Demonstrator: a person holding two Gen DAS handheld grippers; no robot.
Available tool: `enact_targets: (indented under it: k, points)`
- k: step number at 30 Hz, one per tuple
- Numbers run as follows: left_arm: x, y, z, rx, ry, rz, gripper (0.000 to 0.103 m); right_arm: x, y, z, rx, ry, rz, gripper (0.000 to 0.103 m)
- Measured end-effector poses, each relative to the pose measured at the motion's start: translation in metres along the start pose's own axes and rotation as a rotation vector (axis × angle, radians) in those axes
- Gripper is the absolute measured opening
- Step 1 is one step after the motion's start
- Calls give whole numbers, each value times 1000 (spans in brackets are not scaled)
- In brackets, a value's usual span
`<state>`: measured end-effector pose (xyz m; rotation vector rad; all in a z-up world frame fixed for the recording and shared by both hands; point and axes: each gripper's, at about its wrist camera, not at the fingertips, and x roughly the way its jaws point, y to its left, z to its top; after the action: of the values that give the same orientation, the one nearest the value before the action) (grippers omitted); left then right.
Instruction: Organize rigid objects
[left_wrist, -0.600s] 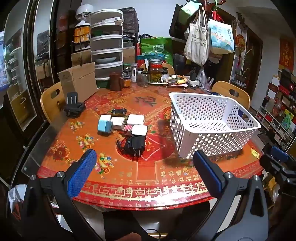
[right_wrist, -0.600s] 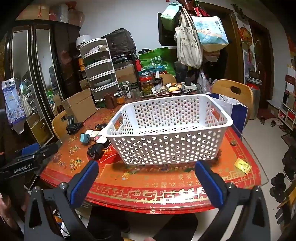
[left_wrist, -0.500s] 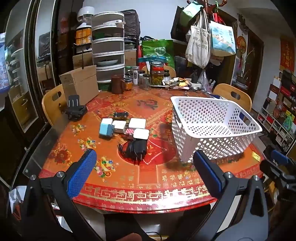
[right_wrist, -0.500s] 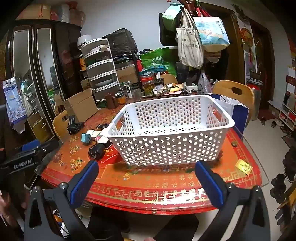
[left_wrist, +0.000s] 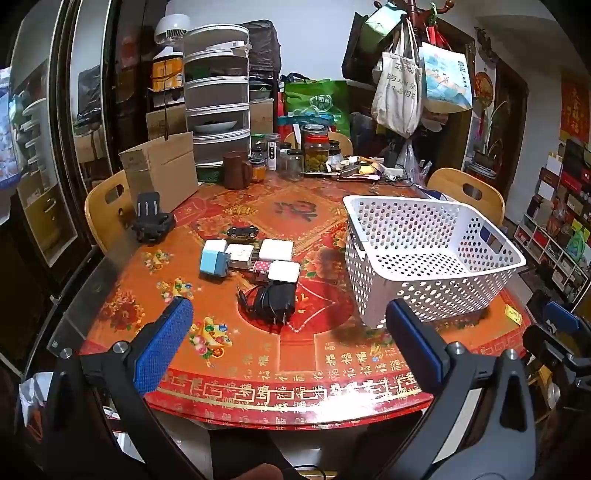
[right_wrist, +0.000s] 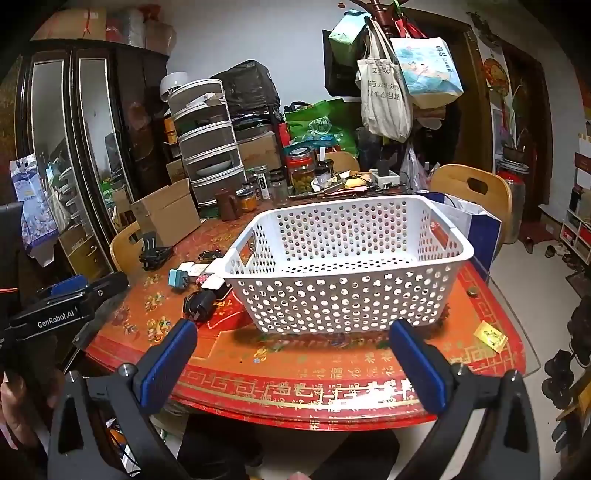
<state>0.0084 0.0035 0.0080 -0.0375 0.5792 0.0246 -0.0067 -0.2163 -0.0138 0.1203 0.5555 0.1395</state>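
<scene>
Nearest the table (left_wrist: 332, 387) edge, the left gripper (left_wrist: 284, 332) and right gripper (right_wrist: 291, 350) hang with jaws spread wide, gripping nothing. Beyond the left gripper lies a black charger (left_wrist: 275, 301), then a cluster of small white and blue plugs (left_wrist: 251, 256), partly overlapping and hard to separate. Right of them stands the white basket (right_wrist: 347, 295), whose near wall hides part of its floor.

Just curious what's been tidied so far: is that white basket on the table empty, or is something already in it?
Empty. The white basket shows only its bare perforated floor in both views; the chargers lie on the table beside it.
</scene>
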Motion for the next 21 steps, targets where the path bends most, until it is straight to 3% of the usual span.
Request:
enact_targets:
  k: [21]
  points:
    - [-1,0,-1,0,13,0,103,-2,2,0,-7,-2,1,103]
